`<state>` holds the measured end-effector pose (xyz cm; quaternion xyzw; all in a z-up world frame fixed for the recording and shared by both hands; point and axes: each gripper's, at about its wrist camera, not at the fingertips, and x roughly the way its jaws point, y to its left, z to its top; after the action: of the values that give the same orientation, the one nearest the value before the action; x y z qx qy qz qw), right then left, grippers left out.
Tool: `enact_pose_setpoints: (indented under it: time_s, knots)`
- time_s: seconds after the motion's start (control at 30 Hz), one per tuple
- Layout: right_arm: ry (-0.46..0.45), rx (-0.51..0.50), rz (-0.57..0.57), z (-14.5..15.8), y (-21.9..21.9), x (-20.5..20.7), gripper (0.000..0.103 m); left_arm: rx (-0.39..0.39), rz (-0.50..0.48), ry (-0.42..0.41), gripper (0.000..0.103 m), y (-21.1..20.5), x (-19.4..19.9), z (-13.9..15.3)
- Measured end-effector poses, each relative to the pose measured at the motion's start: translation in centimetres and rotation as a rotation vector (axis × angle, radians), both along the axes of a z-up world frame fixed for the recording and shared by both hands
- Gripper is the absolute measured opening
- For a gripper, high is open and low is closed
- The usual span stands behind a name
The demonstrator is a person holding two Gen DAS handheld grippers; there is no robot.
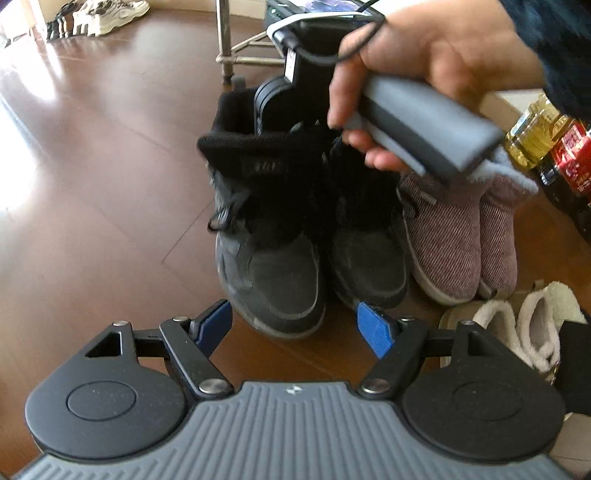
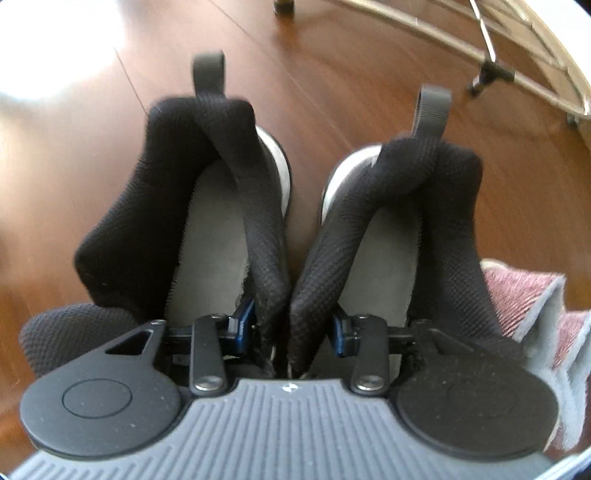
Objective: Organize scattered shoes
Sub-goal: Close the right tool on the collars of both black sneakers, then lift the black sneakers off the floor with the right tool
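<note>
A pair of black high-top shoes (image 1: 273, 266) stands side by side on the wooden floor, toes toward the left wrist camera. My right gripper (image 2: 291, 317) points down into them, one blue finger inside each shoe. It is shut on the two inner collars (image 2: 295, 295), which are pressed together. In the left wrist view a hand holds the right gripper's grey handle (image 1: 424, 125) above the shoes. My left gripper (image 1: 291, 317) hangs open just in front of the toes, with nothing gripped.
Pink striped slippers (image 1: 443, 236) stand right beside the black pair, also seen in the right wrist view (image 2: 517, 288). White fleecy slippers (image 1: 517, 325) lie nearer, at right. Bottles (image 1: 535, 133) stand at far right, metal rack legs (image 1: 225, 40) behind, and sneakers (image 1: 99, 14) at the far left.
</note>
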<state>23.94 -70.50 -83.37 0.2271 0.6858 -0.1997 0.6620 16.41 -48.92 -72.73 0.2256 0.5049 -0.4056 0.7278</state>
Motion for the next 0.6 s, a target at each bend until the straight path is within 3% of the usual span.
enact_pose_setpoints:
  time_s: [0.1, 0.23, 0.6]
  knots:
    - [0.024, 0.021, -0.042, -1.1, -0.2, -0.2, 0.035, 0.017, 0.015, -0.008, 0.076, 1.0, -0.1, -0.2]
    - [-0.042, -0.028, -0.066, 0.1, 0.7, -2.0, 0.021, 0.024, 0.028, -0.028, 0.076, 1.6, 0.1, 0.0]
    - [-0.153, -0.053, -0.052, 3.5, 2.0, -5.6, 0.020, 0.011, 0.047, -0.093, 0.076, 1.6, 1.1, 1.5]
